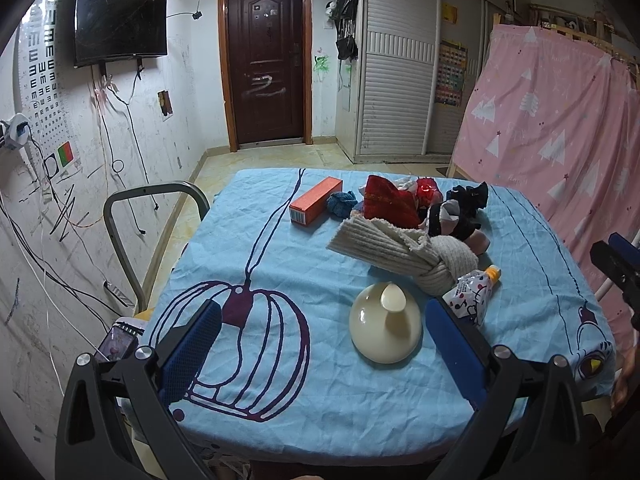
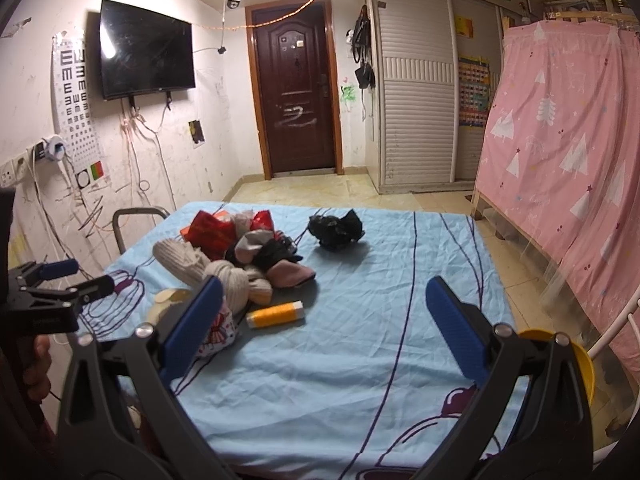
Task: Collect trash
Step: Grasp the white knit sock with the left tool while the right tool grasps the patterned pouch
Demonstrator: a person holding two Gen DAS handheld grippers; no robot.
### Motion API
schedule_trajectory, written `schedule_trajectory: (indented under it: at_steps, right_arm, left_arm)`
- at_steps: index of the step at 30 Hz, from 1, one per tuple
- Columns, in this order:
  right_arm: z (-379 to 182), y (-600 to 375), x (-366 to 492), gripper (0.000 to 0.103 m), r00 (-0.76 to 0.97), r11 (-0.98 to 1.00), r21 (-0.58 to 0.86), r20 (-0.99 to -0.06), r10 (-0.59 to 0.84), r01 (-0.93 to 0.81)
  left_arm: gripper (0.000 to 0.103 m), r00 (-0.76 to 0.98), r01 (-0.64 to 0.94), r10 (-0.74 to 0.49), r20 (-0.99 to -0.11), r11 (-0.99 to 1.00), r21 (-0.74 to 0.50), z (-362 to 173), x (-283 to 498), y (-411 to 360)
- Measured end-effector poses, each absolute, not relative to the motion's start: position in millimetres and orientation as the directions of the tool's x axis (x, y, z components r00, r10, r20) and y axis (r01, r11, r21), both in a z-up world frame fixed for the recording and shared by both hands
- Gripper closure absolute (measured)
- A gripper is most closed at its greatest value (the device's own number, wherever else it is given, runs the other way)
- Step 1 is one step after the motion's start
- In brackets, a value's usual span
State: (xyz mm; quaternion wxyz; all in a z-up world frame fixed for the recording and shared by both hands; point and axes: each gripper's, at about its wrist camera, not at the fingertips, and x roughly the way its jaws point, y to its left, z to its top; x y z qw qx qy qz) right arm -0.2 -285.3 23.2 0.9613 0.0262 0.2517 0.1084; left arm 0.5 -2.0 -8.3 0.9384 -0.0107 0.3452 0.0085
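Observation:
On the blue-sheeted table (image 1: 280, 360) lie a cream dome-shaped plastic piece (image 1: 386, 326), a printed drink pouch (image 1: 472, 296) and an orange carton (image 1: 316, 200). My left gripper (image 1: 324, 320) is open over the near table edge, with the dome just inside its right finger. The right gripper (image 2: 324, 312) is also open and holds nothing. The pouch (image 2: 218, 332) sits behind its left finger, and an orange tube (image 2: 276, 314) lies ahead of it. A crumpled black bag (image 2: 336, 232) rests farther back. Each gripper shows in the other's view (image 1: 616, 256) (image 2: 80, 278).
A heap of socks and knitted clothes (image 1: 400, 220) fills the table's middle. A grey metal chair (image 1: 156, 200) stands at the left side, with a phone (image 1: 116, 346) below it. A yellow bowl (image 2: 576, 360) sits off the table's right corner. A pink curtain (image 2: 560, 140) hangs on the right.

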Motion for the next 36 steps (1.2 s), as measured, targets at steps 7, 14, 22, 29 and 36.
schedule_trajectory:
  at_steps: [7,14,22,29,36]
  right_arm:
    - [9.0,-274.7,11.4,0.006,0.822,0.965,0.101,-0.507,0.259,-0.242]
    - [-8.1,-255.6,22.9,0.006,0.768,0.938,0.12,-0.545,0.337,-0.326]
    - [-21.4,-223.1,29.7,0.006,0.677,0.872,0.164,-0.569,0.466,-0.462]
    - [-30.4,-205.8,31.6,0.006,0.623,0.83,0.193,-0.579,0.527,-0.523]
    - [-40.1,-193.4,37.2,0.026,0.585,0.818,0.2,-0.61,0.534,-0.539]
  left_arm:
    - [0.01,0.742,-0.016,0.007,-0.67,1.0,-0.008,-18.0,12.6,-3.6]
    - [0.01,0.74,-0.038,0.003,-0.672,0.999,-0.037,-12.1,34.0,-0.5]
    - [0.01,0.718,0.017,-0.141,-0.681,0.982,-0.186,1.1,73.4,-5.9]
    - [0.01,0.622,0.016,-0.259,-0.739,0.948,-0.319,-19.7,107.4,-15.1]
    - [0.01,0.524,-0.032,-0.384,-0.76,0.883,-0.469,-52.0,128.6,-11.8]
